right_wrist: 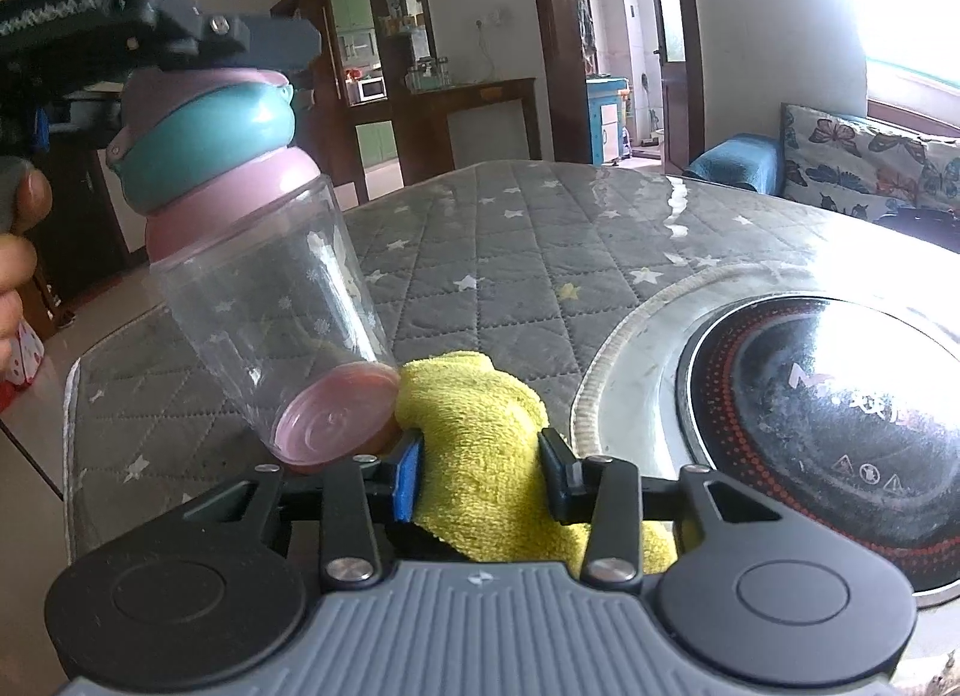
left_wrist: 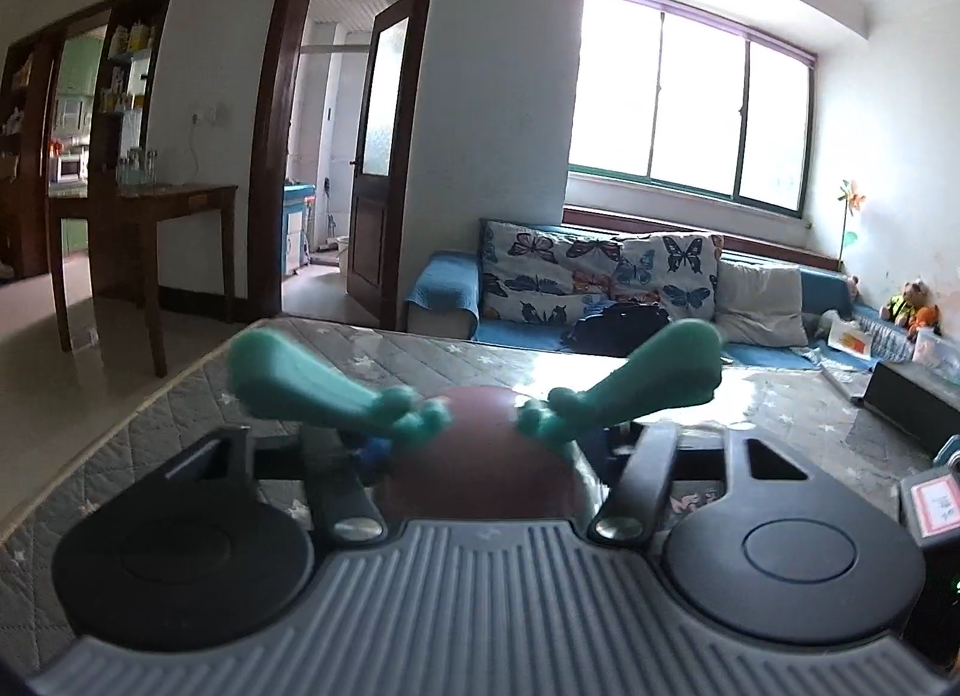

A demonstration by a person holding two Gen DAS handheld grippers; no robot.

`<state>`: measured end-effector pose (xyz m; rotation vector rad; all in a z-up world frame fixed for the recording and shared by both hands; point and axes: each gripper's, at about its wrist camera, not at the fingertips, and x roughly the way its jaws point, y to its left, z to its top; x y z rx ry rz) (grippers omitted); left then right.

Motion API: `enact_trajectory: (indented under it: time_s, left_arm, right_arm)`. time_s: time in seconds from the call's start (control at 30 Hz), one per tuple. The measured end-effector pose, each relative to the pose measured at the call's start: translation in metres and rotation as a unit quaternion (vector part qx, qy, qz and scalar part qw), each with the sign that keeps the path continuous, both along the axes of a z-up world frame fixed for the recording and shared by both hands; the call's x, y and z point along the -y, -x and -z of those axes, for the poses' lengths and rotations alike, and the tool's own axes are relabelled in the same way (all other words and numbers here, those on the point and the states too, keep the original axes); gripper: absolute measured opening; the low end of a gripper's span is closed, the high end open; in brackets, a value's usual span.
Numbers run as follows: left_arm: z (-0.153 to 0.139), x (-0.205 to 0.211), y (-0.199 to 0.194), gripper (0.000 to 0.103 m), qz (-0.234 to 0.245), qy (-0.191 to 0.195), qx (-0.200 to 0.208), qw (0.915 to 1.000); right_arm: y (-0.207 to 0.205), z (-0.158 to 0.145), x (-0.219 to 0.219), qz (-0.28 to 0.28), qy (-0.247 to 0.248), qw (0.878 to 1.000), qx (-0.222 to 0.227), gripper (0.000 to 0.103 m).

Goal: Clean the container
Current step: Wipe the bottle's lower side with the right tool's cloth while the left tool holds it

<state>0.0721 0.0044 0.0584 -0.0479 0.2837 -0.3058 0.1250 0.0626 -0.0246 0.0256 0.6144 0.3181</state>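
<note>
A clear plastic bottle [right_wrist: 270,306] with a pink base, a pink collar and a teal-and-pink lid [right_wrist: 210,120] hangs tilted over the table in the right wrist view. My left gripper [right_wrist: 204,54] is shut on its lid from above. In the left wrist view the pink cap [left_wrist: 480,456] sits between the jaws of the left gripper [left_wrist: 480,444], and two teal handles [left_wrist: 312,378] stick out to either side. My right gripper [right_wrist: 480,474] is shut on a yellow cloth [right_wrist: 474,414]. The cloth touches the bottle's pink base [right_wrist: 336,420].
A grey quilted cover with stars [right_wrist: 510,252] lies on the table. A round black induction cooktop [right_wrist: 840,426] is set in at the right. A person's hand [right_wrist: 18,252] is at the left edge. A blue sofa with butterfly cushions [left_wrist: 600,276] stands beyond the table.
</note>
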Motion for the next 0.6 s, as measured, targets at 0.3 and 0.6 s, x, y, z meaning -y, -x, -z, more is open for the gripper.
enact_trajectory:
  time_s: [0.3,0.6]
  left_arm:
    - [-0.001,-0.01,-0.01,0.056,-0.005,0.013,-0.002,0.9999]
    - [-0.011,-0.02,-0.038,0.056,-0.03,0.021,0.006,0.9993]
  right_arm:
    - [-0.009,-0.006,0.004,0.01,-0.007,1.0,0.008,0.037]
    - [-0.043,-0.019,0.009,0.043,-0.031,0.998,0.014,0.037]
